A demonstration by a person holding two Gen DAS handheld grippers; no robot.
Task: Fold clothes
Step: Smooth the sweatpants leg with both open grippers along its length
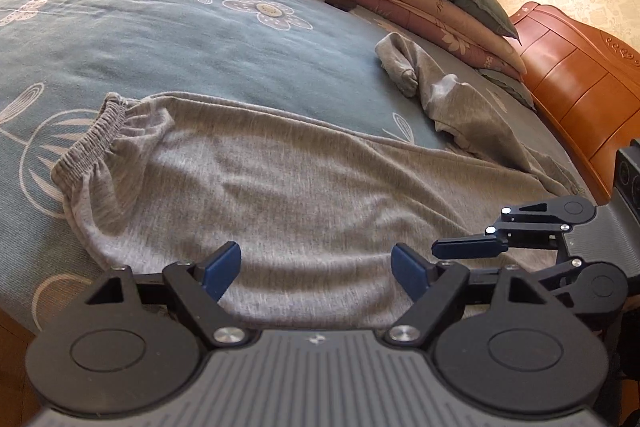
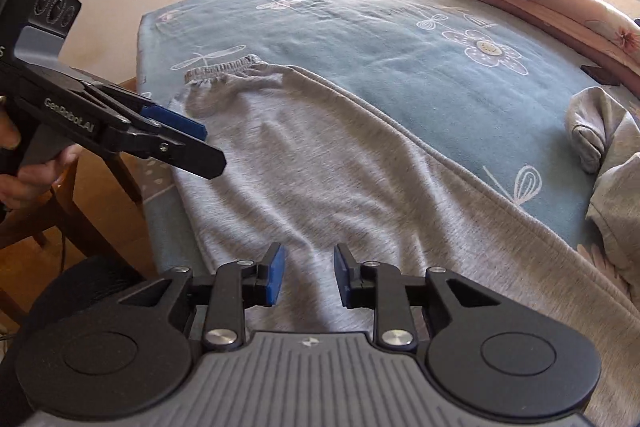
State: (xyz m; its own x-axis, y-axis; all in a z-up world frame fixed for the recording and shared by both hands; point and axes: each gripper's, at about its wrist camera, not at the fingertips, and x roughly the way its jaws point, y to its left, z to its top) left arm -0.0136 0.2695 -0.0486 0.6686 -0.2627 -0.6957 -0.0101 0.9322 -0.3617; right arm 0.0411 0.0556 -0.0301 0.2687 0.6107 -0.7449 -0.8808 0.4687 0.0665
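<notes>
Grey sweatpants [image 1: 280,187] spread along the near edge of a bed [image 1: 160,39] with a blue flower-print cover; elastic waistband [image 1: 94,143] to the left in the left wrist view, legs running right toward a bunched cuff [image 1: 400,71] near the wooden headboard [image 1: 580,87]. Long axis roughly crosswise to both tools. Left tool [image 1: 316,269] over the seat of the pants, nearer the waistband, fingers wide apart and holding nothing. Right tool [image 2: 308,277] over the leg portion, nearer the cuffs, fingers apart by a narrower gap, likewise holding nothing. Fabric directly ahead of and below each tool. Likely next step: one grasp toward each end for a fold. Legible writing: "GenRobot.AI" on the left tool body, seen from the right wrist view. Bedcover lettering too blurred to read.
</notes>
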